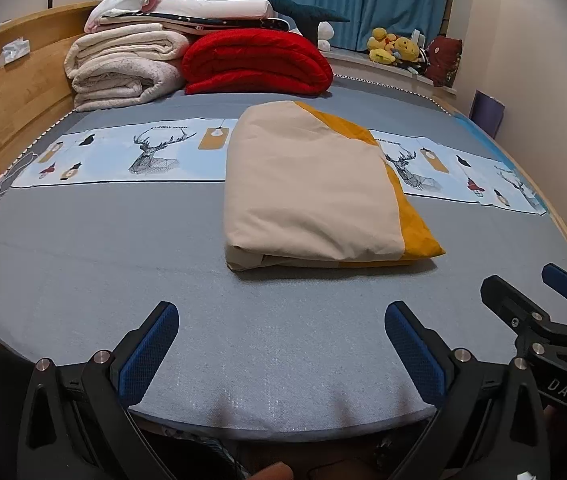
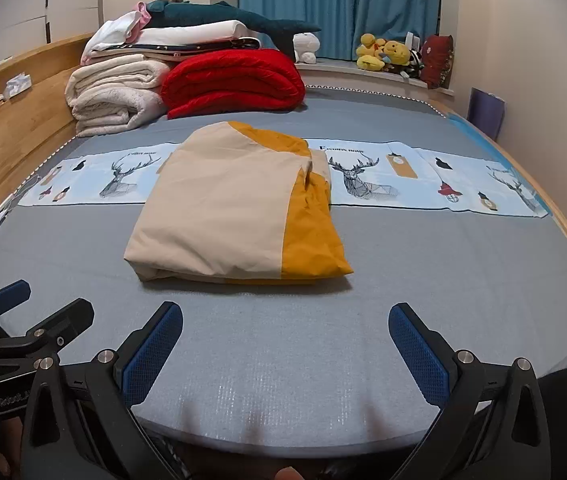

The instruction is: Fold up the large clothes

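- Left gripper (image 1: pixel 281 346): jaws spread wide, nothing between the blue pads; it hangs over the near edge of the bed (image 1: pixel 83 248). From it the folded garment (image 1: pixel 307 192) lies ahead and slightly to the right.
- Folded garment: a beige-and-mustard bundle, lying flat mid-bed on the grey cover, its far end overlapping the deer-print strip (image 1: pixel 151 152). Long axis runs roughly away from the person; the mustard panel is on the right side, and the thick folded edge faces the grippers.
- Right gripper (image 2: pixel 285 346): likewise released and empty, just beside the left one. From it the garment sits ahead and slightly to the left.
- Judgement: the bundle lies between the two tools, apart from both, about equally near each. Folding looks largely done; any further fold would call for a forward reach, left tool to the beige corner, right tool to the mustard corner.
- Stacked blankets (image 1: pixel 131 68) at the headboard sit well apart from the garment.
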A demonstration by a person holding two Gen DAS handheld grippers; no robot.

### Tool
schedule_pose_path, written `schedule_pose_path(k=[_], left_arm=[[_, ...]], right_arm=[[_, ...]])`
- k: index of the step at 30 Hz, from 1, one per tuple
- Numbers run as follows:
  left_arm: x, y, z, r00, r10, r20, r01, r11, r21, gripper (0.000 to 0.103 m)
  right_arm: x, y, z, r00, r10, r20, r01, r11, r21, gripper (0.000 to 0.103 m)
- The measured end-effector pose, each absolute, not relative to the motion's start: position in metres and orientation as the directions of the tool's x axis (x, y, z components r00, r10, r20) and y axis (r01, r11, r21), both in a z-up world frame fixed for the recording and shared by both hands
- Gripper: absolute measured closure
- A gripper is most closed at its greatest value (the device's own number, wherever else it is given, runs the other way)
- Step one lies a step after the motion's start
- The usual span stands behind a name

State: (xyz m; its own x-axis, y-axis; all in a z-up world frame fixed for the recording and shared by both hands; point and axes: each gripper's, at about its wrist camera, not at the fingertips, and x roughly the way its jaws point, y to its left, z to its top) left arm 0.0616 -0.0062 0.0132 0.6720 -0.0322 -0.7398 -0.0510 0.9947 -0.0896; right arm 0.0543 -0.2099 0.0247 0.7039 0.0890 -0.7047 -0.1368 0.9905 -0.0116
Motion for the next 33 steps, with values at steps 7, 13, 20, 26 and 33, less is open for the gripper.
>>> schedule_pose_path(k=[7,13,20,26,33], left_arm=[[0.0621,-0.0045,0.011,0.67,-0.027,-0.742,-0.059,0.994,-0.089,0.001],[0.0625,-0.0038,0.0114,0.67,-0.03,-0.741,-0.056,0.994,-0.092,0.001],[0.0626,-0.0037,0.0115,0.67,-0.03,-0.742,-0.057,0.994,-0.092,0.001],[0.063,-0.0044,0.0112,0.67,-0.031,-0.742,-0.058,0.994,-0.094,0.001],[0.0631,-0.0047,0.0112,0.67,-0.032,-0.742,-0.059,0.994,-0.095,0.001]], right_arm=[[0.0543,-0.21,0.0237,0.714,0.103,-0.692,-0.158,0.987,-0.016,0.001],[0.0543,-0.2095,0.0234,0.716,0.104,-0.691,-0.158,0.987,-0.016,0.001],[0.0546,-0.2092,0.0236,0.716,0.103,-0.691,-0.159,0.987,-0.017,0.001],[0.0547,-0.2095,0.0234,0.716,0.105,-0.69,-0.159,0.987,-0.014,0.001],[0.0548,-0.2102,0.0233,0.716,0.105,-0.69,-0.159,0.987,-0.015,0.001]])
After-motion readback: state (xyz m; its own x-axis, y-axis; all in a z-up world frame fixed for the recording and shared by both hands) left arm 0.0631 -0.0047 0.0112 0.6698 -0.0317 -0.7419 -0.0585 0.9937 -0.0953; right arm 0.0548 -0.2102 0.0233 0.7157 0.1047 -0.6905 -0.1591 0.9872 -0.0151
